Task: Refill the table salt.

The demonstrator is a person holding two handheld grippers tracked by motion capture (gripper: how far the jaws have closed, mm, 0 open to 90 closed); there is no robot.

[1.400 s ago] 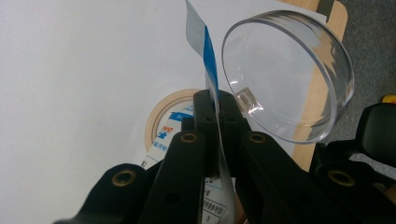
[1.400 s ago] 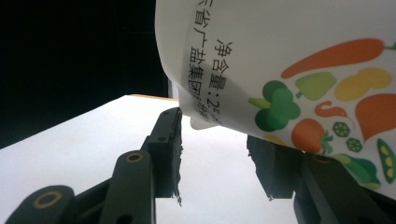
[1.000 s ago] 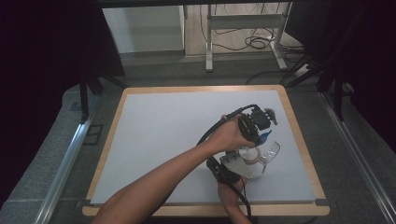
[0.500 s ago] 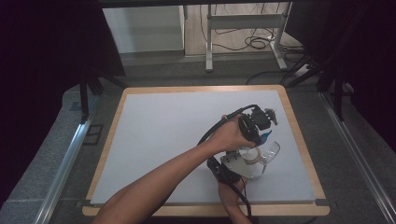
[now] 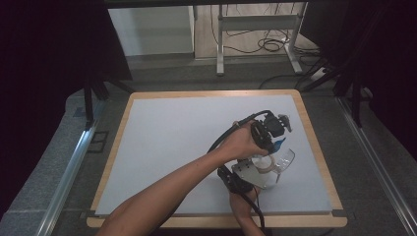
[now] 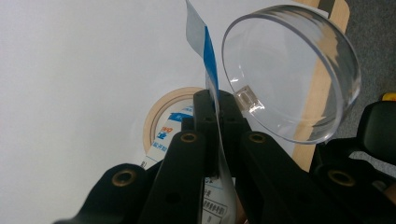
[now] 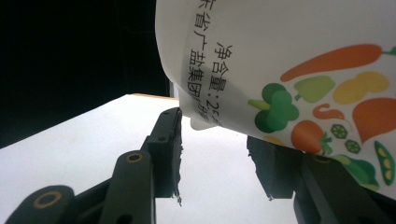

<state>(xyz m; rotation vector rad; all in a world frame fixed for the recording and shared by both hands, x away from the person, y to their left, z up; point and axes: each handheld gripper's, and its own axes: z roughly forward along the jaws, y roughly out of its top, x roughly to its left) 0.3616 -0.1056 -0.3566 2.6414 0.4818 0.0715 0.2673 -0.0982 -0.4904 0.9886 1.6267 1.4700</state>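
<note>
A: Where does it stand?

B: Toward the lower right of the high view, both hands meet over the white counter (image 5: 167,137). The left gripper (image 6: 217,100) has its jaws pressed together on the thin edge of a white-and-blue packet (image 6: 205,51), which rises up the middle of the left gripper view.

A: And the other one?

B: In the right gripper view the right gripper (image 7: 219,149) has its jaws partway apart, with the printed body of the packet (image 7: 299,70) hanging over them at the upper right. One side of it seems to lie against the jaw on the right; I can't tell whether both pads press on it.

A: Anything around it?

B: A clear round container (image 6: 292,70), tilted with its mouth toward the camera, sits at the upper right of the left gripper view, just beside the pinched edge. Below it, a roll of tape (image 6: 161,116) lies flat on the counter.

A: So how far along?

B: My reading: the packet is lifted and gripped at the top, ready for tearing or pouring. The container looks empty, so the opening and emptying are not yet done.
</note>
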